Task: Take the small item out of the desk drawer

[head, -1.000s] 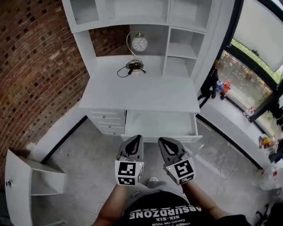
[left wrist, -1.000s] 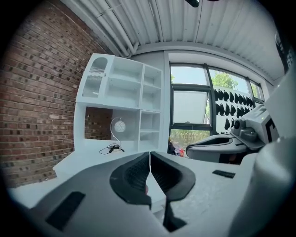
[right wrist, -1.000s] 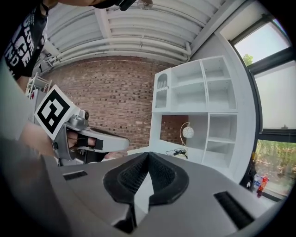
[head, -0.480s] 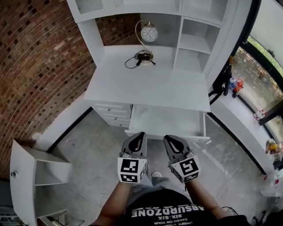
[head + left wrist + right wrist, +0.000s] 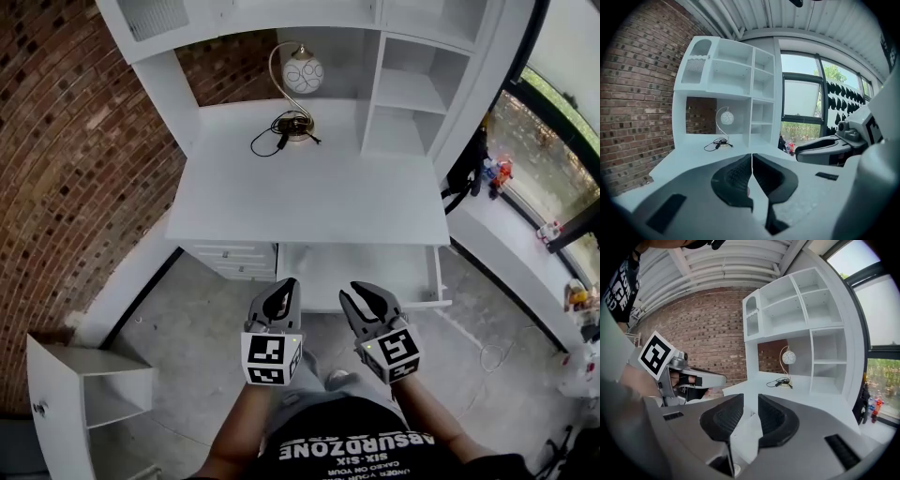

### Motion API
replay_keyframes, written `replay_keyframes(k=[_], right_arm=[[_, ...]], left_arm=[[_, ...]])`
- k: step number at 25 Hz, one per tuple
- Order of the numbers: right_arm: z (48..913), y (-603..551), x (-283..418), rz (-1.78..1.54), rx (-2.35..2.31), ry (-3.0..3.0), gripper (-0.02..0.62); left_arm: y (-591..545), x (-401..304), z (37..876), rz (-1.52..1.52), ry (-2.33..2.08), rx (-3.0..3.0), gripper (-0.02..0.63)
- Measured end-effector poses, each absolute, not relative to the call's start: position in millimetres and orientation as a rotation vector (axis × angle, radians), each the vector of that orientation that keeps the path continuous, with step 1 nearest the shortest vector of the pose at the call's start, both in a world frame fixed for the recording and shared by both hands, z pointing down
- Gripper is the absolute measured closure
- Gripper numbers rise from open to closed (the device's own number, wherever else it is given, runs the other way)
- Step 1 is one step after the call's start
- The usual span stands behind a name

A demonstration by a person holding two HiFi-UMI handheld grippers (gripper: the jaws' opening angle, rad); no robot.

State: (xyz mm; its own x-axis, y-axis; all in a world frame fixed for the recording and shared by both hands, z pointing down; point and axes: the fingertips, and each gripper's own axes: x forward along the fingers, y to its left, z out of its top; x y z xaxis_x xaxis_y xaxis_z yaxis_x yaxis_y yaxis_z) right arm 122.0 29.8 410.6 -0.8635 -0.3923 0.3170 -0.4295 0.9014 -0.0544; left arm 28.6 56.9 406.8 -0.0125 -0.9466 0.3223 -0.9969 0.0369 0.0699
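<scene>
Left gripper (image 5: 284,287) jaws together and empty, right gripper (image 5: 362,293) jaws opening slightly with nothing between them, both just short of the open desk drawer (image 5: 366,272), whose small item cannot be made out.

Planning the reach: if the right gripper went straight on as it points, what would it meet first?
Probably the open drawer, at its front edge; depth is unclear. The right gripper has its jaws opening, nothing between them.
</scene>
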Motion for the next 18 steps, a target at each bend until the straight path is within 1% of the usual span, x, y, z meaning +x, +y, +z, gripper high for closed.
replay_keyframes(k=[13,18], right_arm=[[435.3,-29.1,56.7,0.359,0.734,-2.673,0.415],[451.6,-37.9,35.0,0.469,0.769,-2.623,0.397]], left_arm=[[1.6,-42.3,419.8,0.289,-1.942,2.034,0.594],[-7.8,-65.7,429.9,0.295,-1.901,2.04,0.595]])
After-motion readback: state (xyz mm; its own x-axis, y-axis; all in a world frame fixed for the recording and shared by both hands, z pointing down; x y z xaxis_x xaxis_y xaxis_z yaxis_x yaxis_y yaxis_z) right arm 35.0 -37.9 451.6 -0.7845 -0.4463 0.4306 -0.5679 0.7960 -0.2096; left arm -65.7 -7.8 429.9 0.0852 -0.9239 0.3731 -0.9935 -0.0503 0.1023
